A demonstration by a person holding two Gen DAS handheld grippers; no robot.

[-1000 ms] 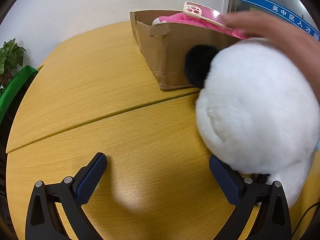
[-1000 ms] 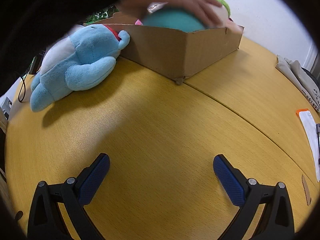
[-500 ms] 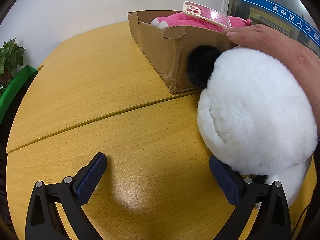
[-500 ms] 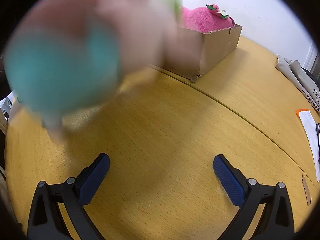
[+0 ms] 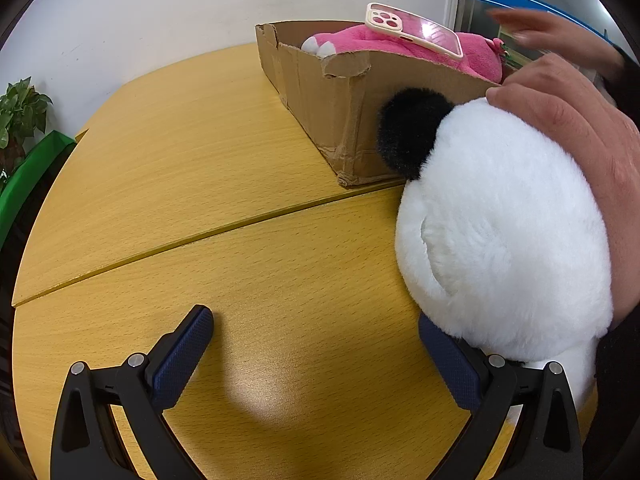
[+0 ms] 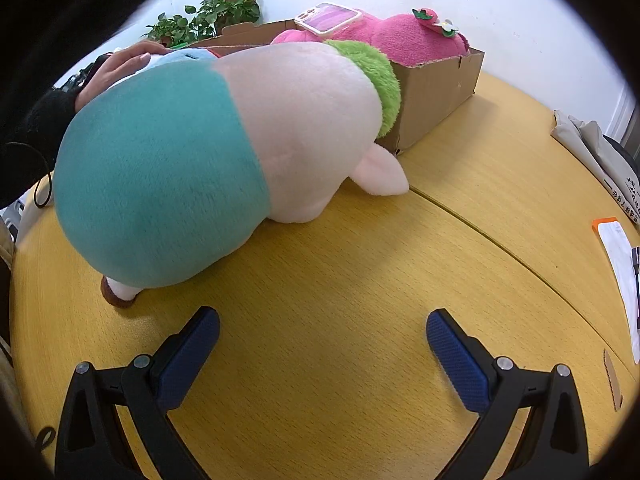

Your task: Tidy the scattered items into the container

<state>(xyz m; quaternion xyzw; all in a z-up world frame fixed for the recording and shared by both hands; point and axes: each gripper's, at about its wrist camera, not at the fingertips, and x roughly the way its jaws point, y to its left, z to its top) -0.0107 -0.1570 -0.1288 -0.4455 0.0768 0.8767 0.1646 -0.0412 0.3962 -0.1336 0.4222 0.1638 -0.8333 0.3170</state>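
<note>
The left gripper (image 5: 316,356) has its fingers (image 5: 182,354) spread wide over the bare bench (image 5: 192,184), holding nothing; its right-side finger is partly hidden behind the white plush panda (image 5: 500,240), so contact there cannot be told. The right gripper (image 6: 323,354) likewise has its fingers (image 6: 188,356) spread and empty, apart from the plush ahead.

The panda stands on the bench against the near wall of the cardboard box (image 5: 340,112), its black ear (image 5: 408,132) overlapping that wall; a bare hand (image 5: 568,136) rests on its top, and its face is turned away. A teal, pale-pink and green plush (image 6: 224,152) lies on the bench, its green end at the box's near corner and its head hidden. Behind it a light-blue plush (image 6: 188,56) is mostly covered, with a hand (image 6: 116,72) on it. Inside the box lies a pink plush (image 5: 400,42) with a phone (image 5: 416,30) on top. A second hand (image 5: 552,36) beyond the box is blurred.
</note>
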